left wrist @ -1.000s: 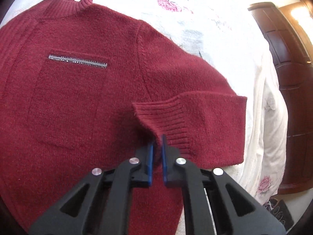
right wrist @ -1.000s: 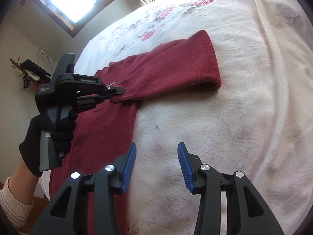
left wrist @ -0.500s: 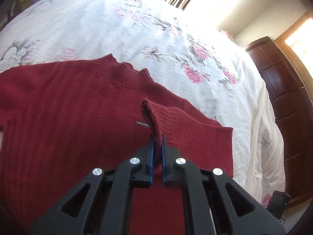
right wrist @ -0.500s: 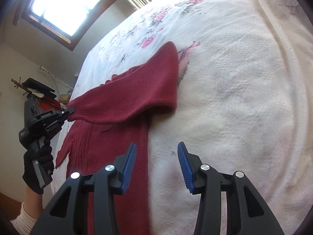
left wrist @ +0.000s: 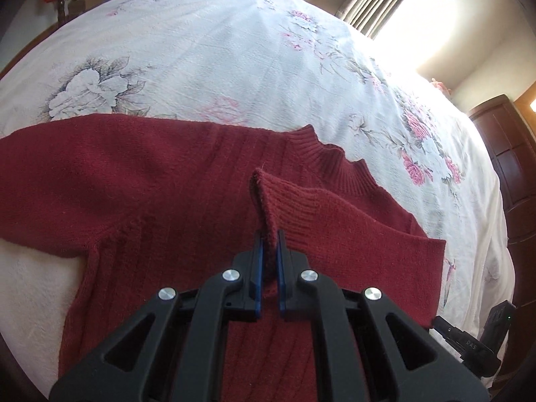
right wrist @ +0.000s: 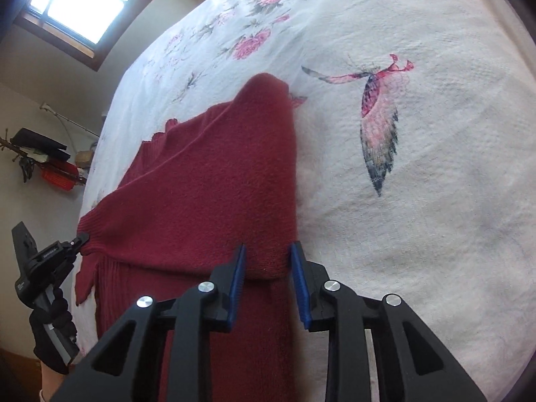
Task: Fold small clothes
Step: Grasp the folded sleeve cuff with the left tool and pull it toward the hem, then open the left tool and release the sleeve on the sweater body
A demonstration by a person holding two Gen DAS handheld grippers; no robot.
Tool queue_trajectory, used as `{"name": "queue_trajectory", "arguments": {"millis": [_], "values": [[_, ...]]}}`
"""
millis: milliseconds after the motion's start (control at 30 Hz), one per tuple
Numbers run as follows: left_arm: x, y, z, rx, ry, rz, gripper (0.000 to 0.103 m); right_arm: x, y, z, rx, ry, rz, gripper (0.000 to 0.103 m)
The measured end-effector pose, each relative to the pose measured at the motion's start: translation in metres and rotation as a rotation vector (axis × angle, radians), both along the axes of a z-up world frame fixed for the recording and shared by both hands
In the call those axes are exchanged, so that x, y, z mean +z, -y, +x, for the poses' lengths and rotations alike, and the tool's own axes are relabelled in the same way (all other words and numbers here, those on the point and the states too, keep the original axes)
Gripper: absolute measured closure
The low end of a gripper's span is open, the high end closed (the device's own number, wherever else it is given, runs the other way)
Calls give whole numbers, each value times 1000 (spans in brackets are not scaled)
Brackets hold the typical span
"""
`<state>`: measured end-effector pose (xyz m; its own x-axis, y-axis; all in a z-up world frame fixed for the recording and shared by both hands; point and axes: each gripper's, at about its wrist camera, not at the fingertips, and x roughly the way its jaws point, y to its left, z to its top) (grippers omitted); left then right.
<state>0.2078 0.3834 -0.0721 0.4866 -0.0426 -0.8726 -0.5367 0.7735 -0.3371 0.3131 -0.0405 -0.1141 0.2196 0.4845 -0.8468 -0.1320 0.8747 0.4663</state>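
Note:
A dark red knit sweater (left wrist: 150,184) lies flat on the bed, its ribbed collar (left wrist: 335,164) pointing away. My left gripper (left wrist: 268,238) is shut on the ribbed cuff (left wrist: 288,201) of one sleeve, which is drawn across the sweater's body. In the right wrist view that folded sleeve (right wrist: 217,194) stretches from the left gripper (right wrist: 78,239) at the far left to a fold near the bed's middle. My right gripper (right wrist: 268,254) is open, its blue pads straddling the lower edge of the folded sleeve without closing on it.
A white bedspread (left wrist: 234,50) with pink flowers and a printed butterfly (right wrist: 378,117) covers the bed. A dark wooden wardrobe (left wrist: 509,140) stands to the right of it. A window (right wrist: 77,3) and a shelf with clutter (right wrist: 50,164) are on the far wall. A black-gloved hand (right wrist: 50,328) holds the left gripper.
The left gripper has carried the cuff further across the sweater, laying the sleeve over the body. The right gripper has moved forward until its open pads straddle the sleeve's edge.

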Motion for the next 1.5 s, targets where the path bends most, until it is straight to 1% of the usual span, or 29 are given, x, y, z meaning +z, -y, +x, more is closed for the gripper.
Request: {"name": "queue_trajectory", "arguments": {"millis": [133,233,300,367,400,467,500,533,600,667,800,867,1000,1067,1133,1167,1200,1233,1267,1300,1367,1400,1500], "values": [[-33,-7,0,-10,-79,-2,97,-14,1,-6,0,-17,-32,79],[-42,-16,-7,5,-104,1,92,-16,-1,-10,17,-3,-59,80],[-32,-24,-16,28,-86,1,92,-11,-2,-11,35,-3,-73,79],[-11,-30,-24,37,-27,9,93,8,-3,-13,36,39,-85,76],[1,-29,-26,29,1,24,93,21,-4,-16,38,74,-77,75],[18,-21,-22,-13,38,43,92,42,-12,-20,62,117,-34,74],[23,-14,-19,-36,51,37,89,48,-18,-21,73,125,-22,74],[24,-7,-15,-61,60,21,84,51,-25,-22,84,124,-14,72],[18,10,-5,-114,50,-8,81,47,-42,-22,114,107,-26,72],[3,25,3,-143,12,2,81,37,-56,-23,134,94,-74,72],[-40,31,11,-146,-79,-23,81,6,-66,-24,131,29,-100,72],[-54,27,11,-141,-80,-35,81,-5,-63,-26,128,25,-96,73],[-59,27,11,-157,-72,-25,81,-15,-57,-27,109,28,-71,73],[-60,27,11,-161,-77,-24,81,-17,-58,-27,106,29,-83,73],[-55,26,11,-153,-85,-41,81,-13,-60,-26,106,15,-102,73],[-49,23,8,-144,-85,-54,81,-7,-60,-27,103,5,-109,73],[-40,19,2,-131,-73,-69,80,1,-61,-30,101,0,-110,70],[-31,14,-4,-120,-50,-83,68,11,-63,-36,110,10,-95,60],[-22,7,-16,-109,-23,-87,58,23,-64,-44,129,32,-80,56],[-14,-1,-29,-98,-4,-75,45,33,-68,-53,154,53,-79,51],[-1,-22,-56,-73,17,-46,45,49,-76,-75,209,85,-80,48],[3,-35,-72,-53,17,-42,44,53,-80,-85,233,88,-72,47],[1,-89,-126,62,-8,-34,44,56,-98,-112,309,81,-77,44]]}}
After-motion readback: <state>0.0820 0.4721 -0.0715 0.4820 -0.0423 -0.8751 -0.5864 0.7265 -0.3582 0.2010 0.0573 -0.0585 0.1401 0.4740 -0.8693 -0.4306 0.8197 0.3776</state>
